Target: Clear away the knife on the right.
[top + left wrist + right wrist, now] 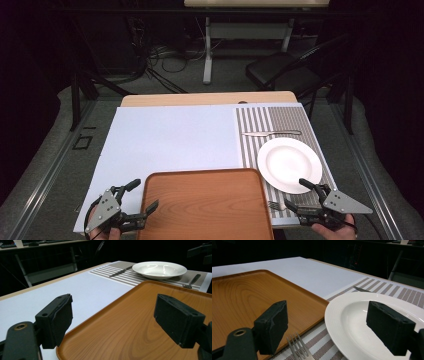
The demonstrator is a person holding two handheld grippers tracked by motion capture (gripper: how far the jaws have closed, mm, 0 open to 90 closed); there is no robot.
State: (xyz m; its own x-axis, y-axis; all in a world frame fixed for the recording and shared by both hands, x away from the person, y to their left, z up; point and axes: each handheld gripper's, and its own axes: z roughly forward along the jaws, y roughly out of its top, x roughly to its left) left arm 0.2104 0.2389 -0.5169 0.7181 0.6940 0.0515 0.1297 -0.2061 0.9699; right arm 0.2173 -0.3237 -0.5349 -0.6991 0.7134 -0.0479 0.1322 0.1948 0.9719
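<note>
An empty wooden tray (207, 205) lies at the table's near edge. My left gripper (144, 196) stands open at the tray's left rim (100, 315), one jaw over the white mat, the other over the tray. A white plate (289, 164) rests on a striped placemat (280, 120), with a knife (272, 133) beyond it and a fork (276, 205) in front. My right gripper (297, 194) is open near the fork (298, 347), one jaw over the plate (362, 322), holding nothing.
A white mat (170, 140) covers the table's left and middle. Beyond the table stand a black chair (285, 70), another table's legs (207, 50) and loose cables on the floor. Metal rails run along both sides.
</note>
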